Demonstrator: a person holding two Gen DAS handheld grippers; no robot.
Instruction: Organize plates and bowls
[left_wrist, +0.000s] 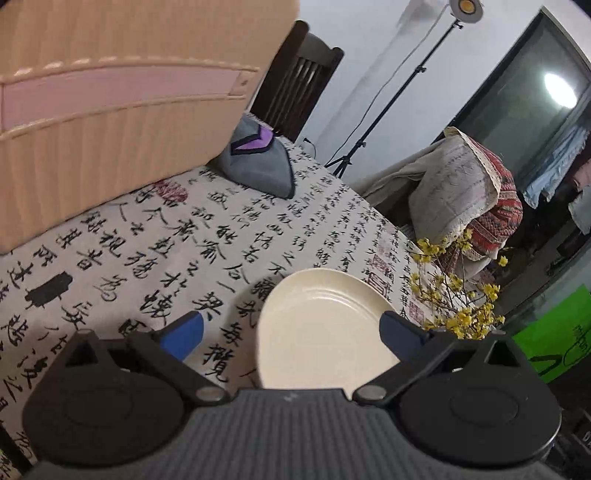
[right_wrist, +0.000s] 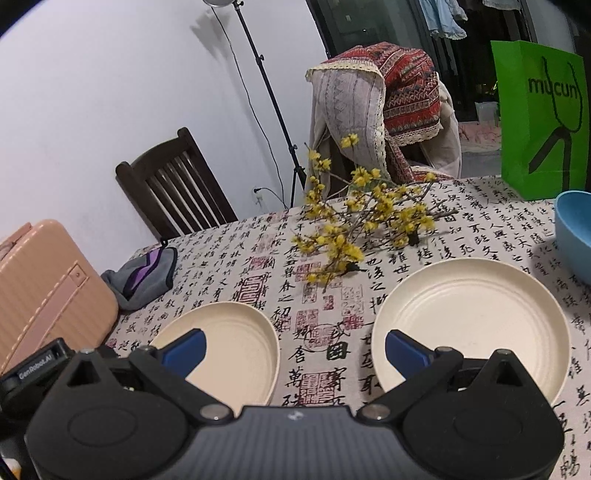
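We see two cream plates (right_wrist: 229, 339) (right_wrist: 476, 314) with a smooth, faintly glossy, ridged finish on a printed cloth table cover (right_wrist: 461, 229). The blue bowl (right_wrist: 576, 232) looks matt. Our gripper (right_wrist: 295, 349) bodies look like ribbed black plastic.

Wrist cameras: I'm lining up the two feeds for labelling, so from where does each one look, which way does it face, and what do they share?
Left wrist: sits behind the open left gripper, low over the table, facing one cream plate, a tan case and a grey pouch; only its own blue-tipped fingers show.
Right wrist: sits behind the open right gripper, facing across the tablecloth at two cream plates, yellow flowers, a blue bowl and a green bag.
Shared: tablecloth, case, pouch, flowers, dark chair, light stand.
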